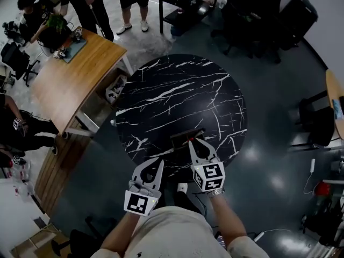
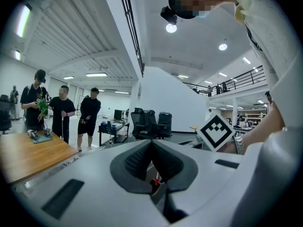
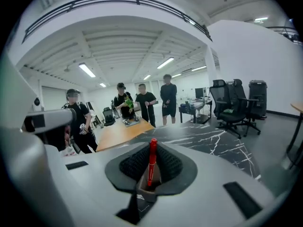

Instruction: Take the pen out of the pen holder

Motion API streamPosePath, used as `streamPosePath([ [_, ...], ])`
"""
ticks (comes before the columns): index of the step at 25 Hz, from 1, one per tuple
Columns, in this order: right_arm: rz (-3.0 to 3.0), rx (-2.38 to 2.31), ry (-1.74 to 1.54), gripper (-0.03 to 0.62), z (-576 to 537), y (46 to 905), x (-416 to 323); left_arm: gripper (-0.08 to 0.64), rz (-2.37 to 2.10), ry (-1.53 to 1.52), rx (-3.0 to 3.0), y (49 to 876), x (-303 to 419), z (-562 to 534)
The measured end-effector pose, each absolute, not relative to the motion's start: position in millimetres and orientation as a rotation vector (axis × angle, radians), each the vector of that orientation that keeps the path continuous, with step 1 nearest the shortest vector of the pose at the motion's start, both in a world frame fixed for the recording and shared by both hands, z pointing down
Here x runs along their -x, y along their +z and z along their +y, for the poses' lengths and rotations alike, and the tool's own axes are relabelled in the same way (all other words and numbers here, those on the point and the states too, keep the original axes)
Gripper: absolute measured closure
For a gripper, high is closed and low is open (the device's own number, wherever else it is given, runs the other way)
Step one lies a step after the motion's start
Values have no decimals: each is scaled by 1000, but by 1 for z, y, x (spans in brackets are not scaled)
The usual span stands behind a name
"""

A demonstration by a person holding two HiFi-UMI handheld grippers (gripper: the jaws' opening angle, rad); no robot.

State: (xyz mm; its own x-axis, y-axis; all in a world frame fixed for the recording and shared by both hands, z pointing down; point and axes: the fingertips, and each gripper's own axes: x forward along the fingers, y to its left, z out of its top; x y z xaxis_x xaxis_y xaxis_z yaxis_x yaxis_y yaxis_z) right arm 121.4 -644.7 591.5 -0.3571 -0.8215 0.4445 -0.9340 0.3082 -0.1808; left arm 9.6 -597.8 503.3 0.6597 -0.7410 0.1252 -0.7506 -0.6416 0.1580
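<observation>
Red pen (image 3: 151,161) standing upright, right gripper (image 3: 150,169) pinching it, lower end at pen holder (image 1: 185,137) on near edge of black marble table (image 1: 177,95). Left gripper (image 2: 152,161) hovering near-left, jaws pressed together, carrying nothing.

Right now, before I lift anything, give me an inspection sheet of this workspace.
Surface: round black marble table.
Job's things: red pen upright, lower end in the pen holder.
Clutter: nothing seen on the table.
Grippers: right gripper shut on the red pen; left gripper shut, empty.
Cables: white cable on the floor at right.
Surroundings: wooden desk, people standing, office chairs.
</observation>
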Motion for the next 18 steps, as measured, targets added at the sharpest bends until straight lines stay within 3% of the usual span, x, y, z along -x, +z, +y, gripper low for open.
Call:
streamPosePath([
  [9,-2461,-1596,429,535,-556,491,-141,549,-1347,26,-2678,469,-26,-535],
  [18,-2484,-1692,453,535,-501,470,-163,549,-1443,-2,-2683,459,-38,-488],
])
